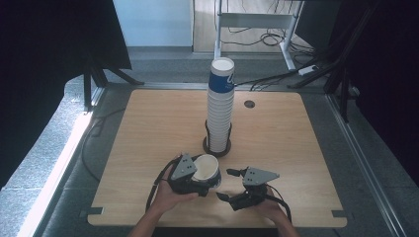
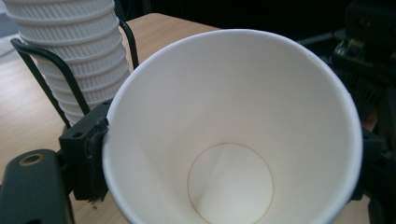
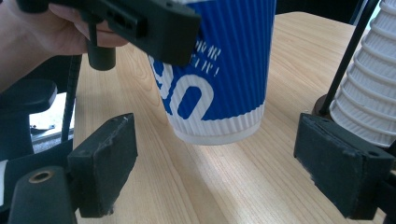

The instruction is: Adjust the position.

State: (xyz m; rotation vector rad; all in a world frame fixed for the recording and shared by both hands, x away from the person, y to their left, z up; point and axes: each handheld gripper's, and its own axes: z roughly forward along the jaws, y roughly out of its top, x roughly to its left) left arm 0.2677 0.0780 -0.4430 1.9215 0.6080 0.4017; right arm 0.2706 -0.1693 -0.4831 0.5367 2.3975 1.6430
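Note:
A blue and white ribbed paper cup (image 1: 205, 167) is held near the table's front, with my left gripper (image 1: 202, 176) shut on its upper wall. In the left gripper view the cup's white inside (image 2: 233, 140) sits between the two jaws. In the right gripper view the cup (image 3: 219, 79) stands upright with its base at or just above the wood; I cannot tell which. My right gripper (image 1: 225, 183) is open just right of the cup, its pads (image 3: 105, 163) wide apart and holding nothing. A tall stack of cups (image 1: 220, 106) rises mid-table in a black wire holder (image 1: 217, 147).
The stack (image 2: 79, 56) stands close behind the held cup, and to the right in the right gripper view (image 3: 373, 93). A round cable hole (image 1: 249, 104) lies at the back right of the wooden table (image 1: 148, 128). Black curtains flank both sides.

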